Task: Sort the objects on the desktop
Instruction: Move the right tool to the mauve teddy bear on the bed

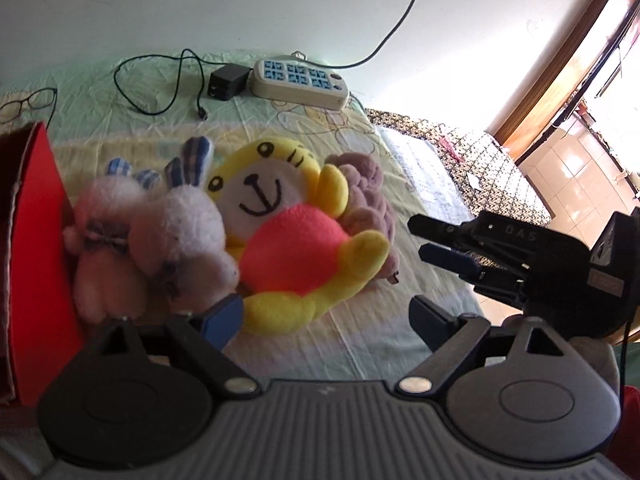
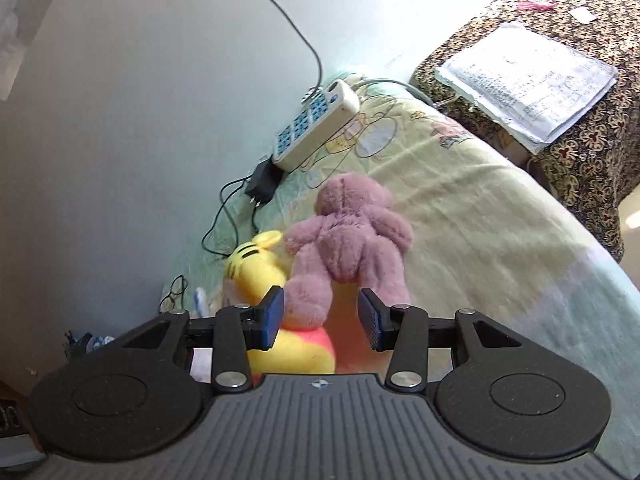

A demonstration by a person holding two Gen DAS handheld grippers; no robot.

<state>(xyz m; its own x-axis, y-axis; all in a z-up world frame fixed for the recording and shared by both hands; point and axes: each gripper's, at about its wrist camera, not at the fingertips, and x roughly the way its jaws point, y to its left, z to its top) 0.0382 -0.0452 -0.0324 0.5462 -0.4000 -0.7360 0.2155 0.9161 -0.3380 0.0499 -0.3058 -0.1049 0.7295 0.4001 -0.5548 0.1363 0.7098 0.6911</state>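
Note:
Several plush toys lie in a heap on the pale bedsheet (image 1: 360, 344): two pinkish-white bunnies (image 1: 160, 240), a yellow tiger (image 1: 280, 220) with a pink belly, and a purple bear (image 1: 368, 184) behind it. My left gripper (image 1: 326, 320) hangs open over the heap's near side, with the tiger's yellow leg between its fingers, not pinched. My right gripper (image 1: 420, 238) hovers to the right of the bear. In the right wrist view the purple bear (image 2: 352, 232) lies face down, one leg reaching between the right gripper's (image 2: 321, 318) blue pads (image 2: 370, 320), which stand apart from it. The yellow tiger (image 2: 260, 268) lies to its left.
An open red box (image 1: 36, 220) stands at the left of the toys. At the back by the wall lie a power strip (image 1: 300, 80), a black adapter (image 1: 226, 80) with its cord, and glasses (image 1: 28, 104). Papers (image 2: 528, 80) rest on a patterned cloth at the right.

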